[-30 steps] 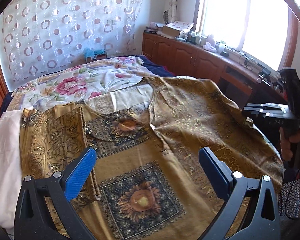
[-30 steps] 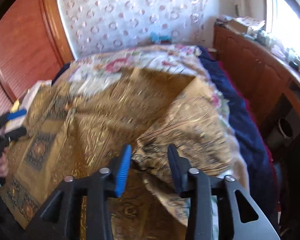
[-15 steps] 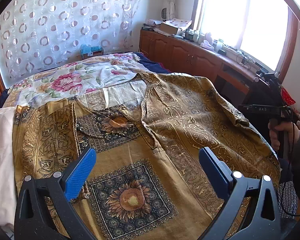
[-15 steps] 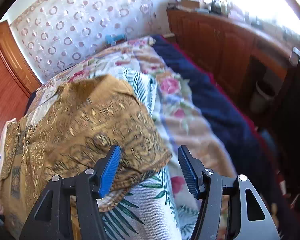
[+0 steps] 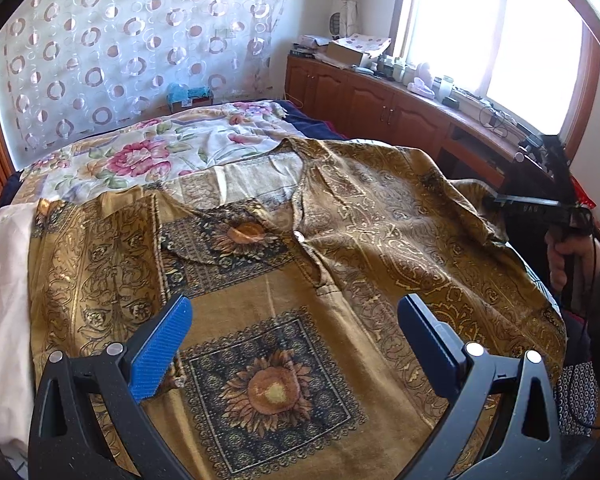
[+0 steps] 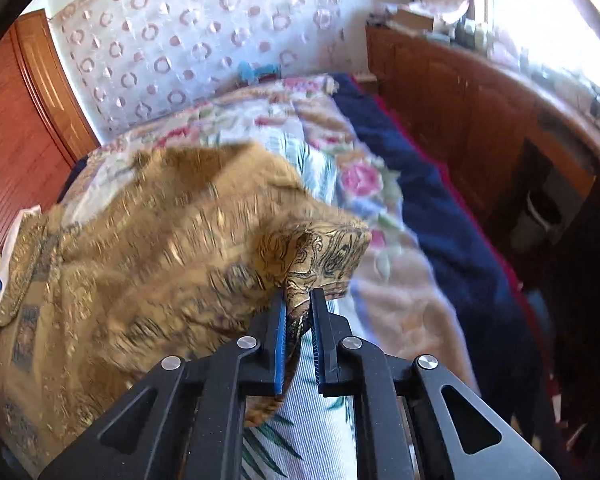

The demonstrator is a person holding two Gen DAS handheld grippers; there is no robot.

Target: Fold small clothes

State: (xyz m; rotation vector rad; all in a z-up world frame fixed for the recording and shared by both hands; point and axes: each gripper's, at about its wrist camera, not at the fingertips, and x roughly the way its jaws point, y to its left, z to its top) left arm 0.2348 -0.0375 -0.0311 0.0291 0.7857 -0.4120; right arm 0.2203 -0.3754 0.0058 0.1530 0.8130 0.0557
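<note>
A golden-brown shirt (image 5: 308, 272) with sunflower panels lies spread face up on the bed, collar toward the far side. My left gripper (image 5: 294, 316) is open and empty, hovering over the shirt's lower front. My right gripper (image 6: 299, 300) is shut on the shirt's right sleeve (image 6: 324, 248) and lifts it off the bed; the rest of the shirt (image 6: 140, 264) trails to the left, blurred. The right gripper also shows in the left wrist view (image 5: 500, 200), at the shirt's right sleeve edge.
A floral bedsheet (image 5: 148, 152) covers the bed, with a navy blanket (image 6: 440, 208) along its right side. A white cloth (image 5: 0, 280) lies left of the shirt. Wooden cabinets (image 5: 380, 104) under the window run along the right. A patterned curtain (image 5: 120, 40) hangs behind.
My right gripper has closed on the shirt's right sleeve and raised it. The left gripper has stayed open over the shirt, barely moving.
</note>
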